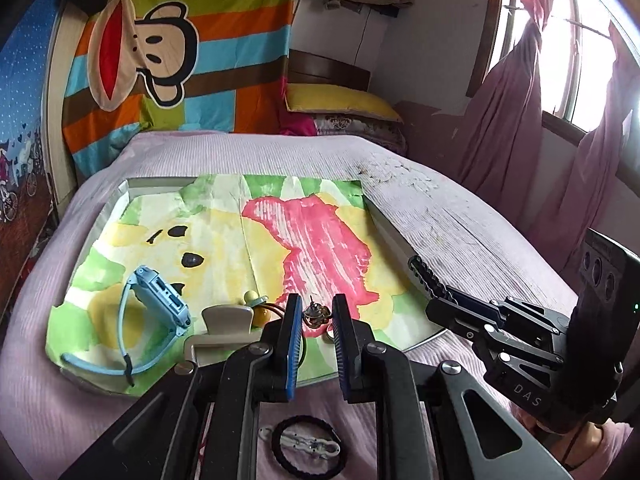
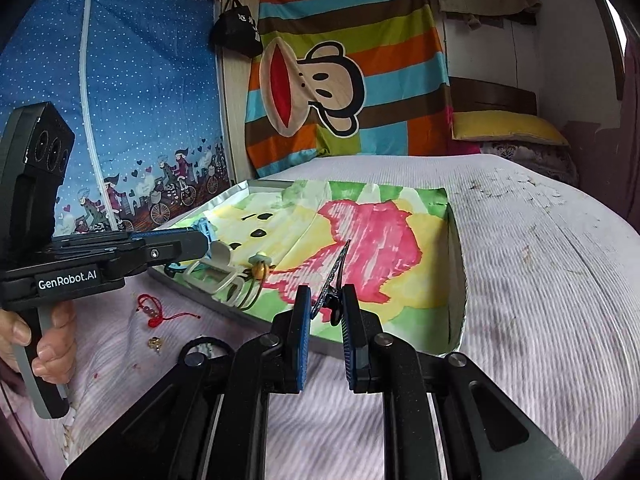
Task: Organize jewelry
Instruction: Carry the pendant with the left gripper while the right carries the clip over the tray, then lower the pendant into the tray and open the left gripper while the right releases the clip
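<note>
While both tongs hang over the bed, status:

left tongs [image 1: 315, 316]: near closed, tips seem clamped on a small bronze ornament [image 1: 316, 315], its pin sticking up. Seen from the right wrist, the tips [image 2: 200, 242] sit over the tray's near left corner and the ornament is hidden.
right tongs [image 2: 325, 306]: clamped on a black hair clip [image 2: 339, 276] with its patterned blade pointing up and away. In the left wrist view they [image 1: 444, 300] come in from the right with the toothed blade [image 1: 424, 276] over the tray's right rim.
hand [image 2: 48, 344]: wrapped round the left handle, low left in the right wrist view.
tray [image 1: 124, 192]: shallow, lined with painted paper (green, yellow, pink), flat on the bed [image 1: 280, 156].
in tray, near left: blue smartwatch [image 1: 160, 296] on its side with the strap looped.
in tray, near edge: beige claw clip [image 1: 224, 328], just right of the watch; a yellow and green bead piece [image 1: 256, 300] touches it on the far side.
on bed, near side of tray: black hair tie [image 1: 300, 420] with a white beaded piece [image 1: 310, 445] lying inside its ring.
on bed, left of that: red string bracelet [image 2: 150, 308]; small gold bits [image 2: 155, 344] just beside it, type unclear.
</note>
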